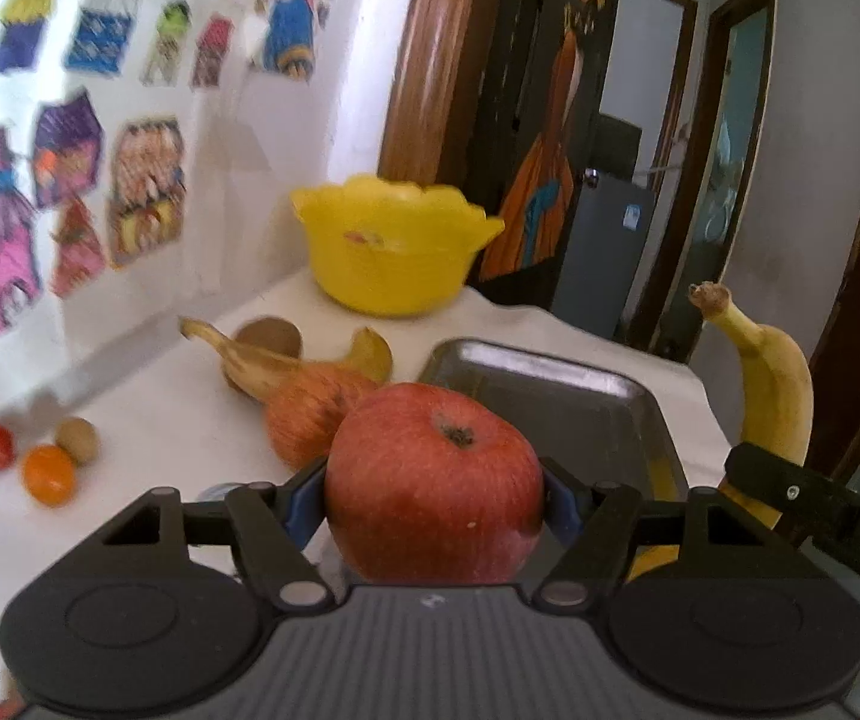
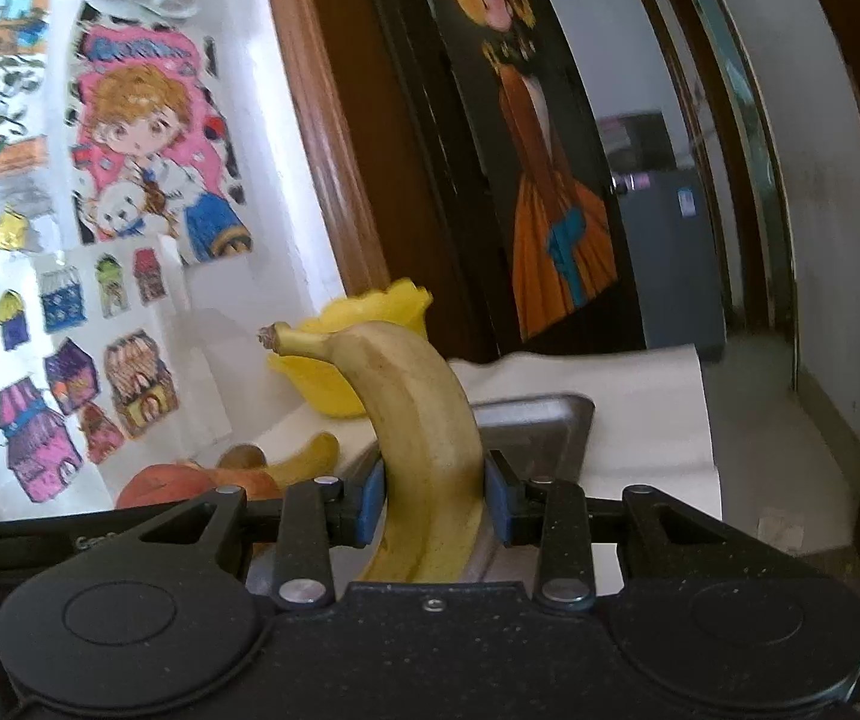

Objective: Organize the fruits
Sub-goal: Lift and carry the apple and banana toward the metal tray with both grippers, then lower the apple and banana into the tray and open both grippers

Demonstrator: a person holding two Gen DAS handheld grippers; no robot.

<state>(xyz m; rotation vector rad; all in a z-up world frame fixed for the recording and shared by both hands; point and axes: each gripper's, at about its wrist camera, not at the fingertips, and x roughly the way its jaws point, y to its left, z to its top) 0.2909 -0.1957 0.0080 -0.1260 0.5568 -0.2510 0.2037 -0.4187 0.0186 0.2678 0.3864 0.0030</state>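
Clamped between the blue pads of the left claw [image 1: 434, 501] is a red apple [image 1: 433, 480], its skin finely speckled and its dark stem pit facing up, held above the near end of a metal tray [image 1: 574, 396] on the white bench [image 1: 159, 420]. Right claw [image 2: 433, 504] grips a yellow banana [image 2: 417, 420] upright, brown stem on top, faint bruised streaks along it.

Colourful cartoon stickers [image 1: 75, 180] cover the white wall [image 1: 231, 138] beside the table. A dark door [image 2: 526, 168] with a picture of a figure in an orange robe [image 2: 556, 222] stands behind, opening onto a grey hallway.
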